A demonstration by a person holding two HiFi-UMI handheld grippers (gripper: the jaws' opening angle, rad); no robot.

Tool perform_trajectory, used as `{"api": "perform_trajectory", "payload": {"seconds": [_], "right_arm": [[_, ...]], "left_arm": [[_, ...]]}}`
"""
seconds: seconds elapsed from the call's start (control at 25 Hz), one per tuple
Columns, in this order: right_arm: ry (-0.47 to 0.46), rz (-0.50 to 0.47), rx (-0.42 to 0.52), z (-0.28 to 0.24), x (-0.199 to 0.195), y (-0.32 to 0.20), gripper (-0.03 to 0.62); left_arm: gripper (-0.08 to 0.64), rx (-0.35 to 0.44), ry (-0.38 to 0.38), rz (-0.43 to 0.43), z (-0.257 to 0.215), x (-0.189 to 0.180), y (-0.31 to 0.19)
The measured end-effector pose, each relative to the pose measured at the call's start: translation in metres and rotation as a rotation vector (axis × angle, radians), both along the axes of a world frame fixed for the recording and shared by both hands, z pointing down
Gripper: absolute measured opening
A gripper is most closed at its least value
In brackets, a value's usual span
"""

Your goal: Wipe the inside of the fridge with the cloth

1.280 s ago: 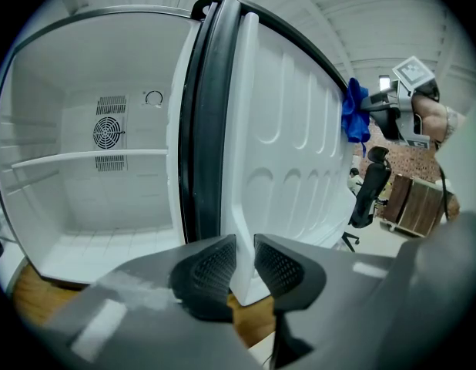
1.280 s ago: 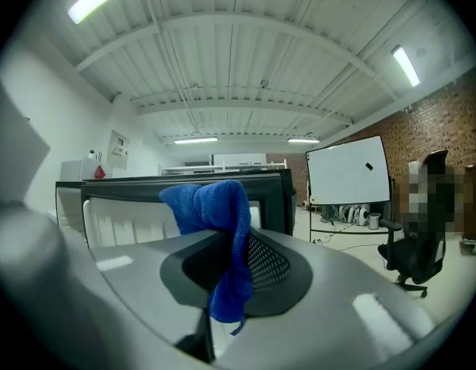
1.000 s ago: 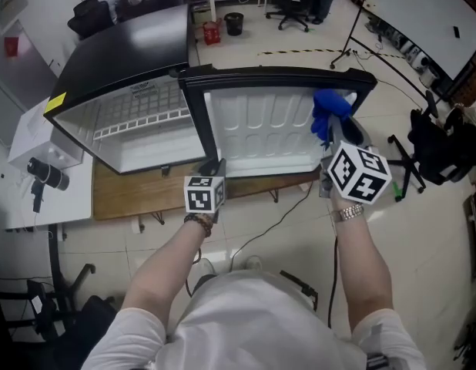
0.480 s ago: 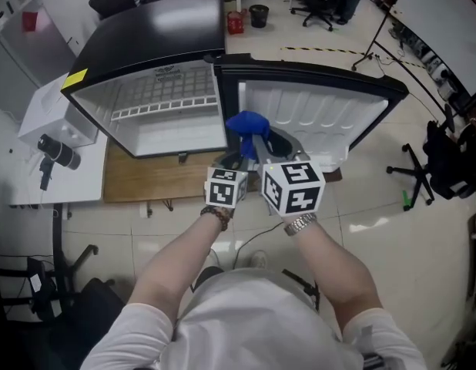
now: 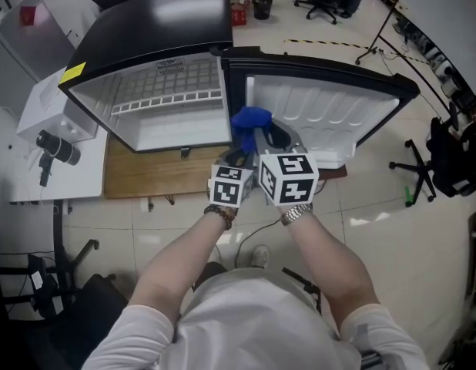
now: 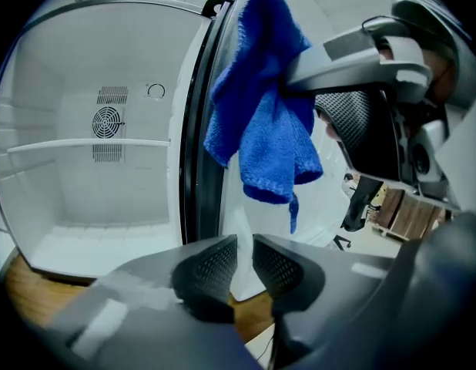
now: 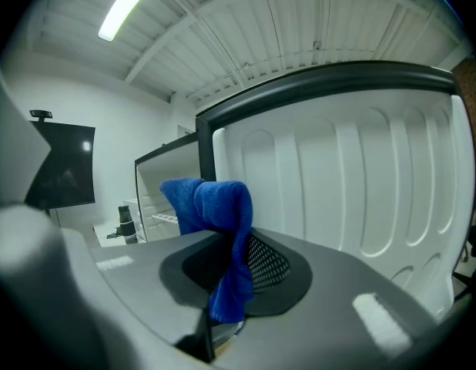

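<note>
A small black fridge [image 5: 169, 114] stands open, with its door [image 5: 323, 114] swung out to the right. In the head view the blue cloth [image 5: 249, 120] hangs in front of the gap between cabinet and door. My right gripper [image 5: 259, 140] is shut on it, and the cloth [image 7: 215, 206] drapes over the jaws in the right gripper view. My left gripper [image 5: 236, 159] sits just left of the right one. Its jaws [image 6: 244, 257] show a narrow gap with nothing between them. In the left gripper view the cloth [image 6: 261, 122] hangs above them, by the door's edge [image 6: 199, 129].
The fridge rests on a low wooden platform [image 5: 145, 179]. At the left, a white table [image 5: 38, 129] carries a black camera [image 5: 53, 149]. A black chair [image 5: 454, 160] stands at the right and a cable [image 5: 261, 233] lies on the tiled floor. A wire shelf [image 6: 84, 145] crosses the cabinet.
My right gripper has carried the cloth from the door's right end leftward and down to the middle, close beside the left gripper. The left gripper has stayed in place.
</note>
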State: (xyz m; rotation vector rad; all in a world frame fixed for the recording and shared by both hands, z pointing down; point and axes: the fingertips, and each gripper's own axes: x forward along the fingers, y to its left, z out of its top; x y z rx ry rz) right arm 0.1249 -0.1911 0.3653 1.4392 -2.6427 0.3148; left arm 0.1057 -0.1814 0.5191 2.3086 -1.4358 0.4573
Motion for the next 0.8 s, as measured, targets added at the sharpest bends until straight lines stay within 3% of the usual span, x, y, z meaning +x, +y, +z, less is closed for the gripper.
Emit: {"api": "perform_trajectory", "payload": {"seconds": [0.8], "right_arm": [[0.03,0.123,0.01,0.016,0.056,-0.018,0.052]], "left_arm": [[0.058,0.011,-0.005,-0.039,-0.001,-0.002,0.001]]}}
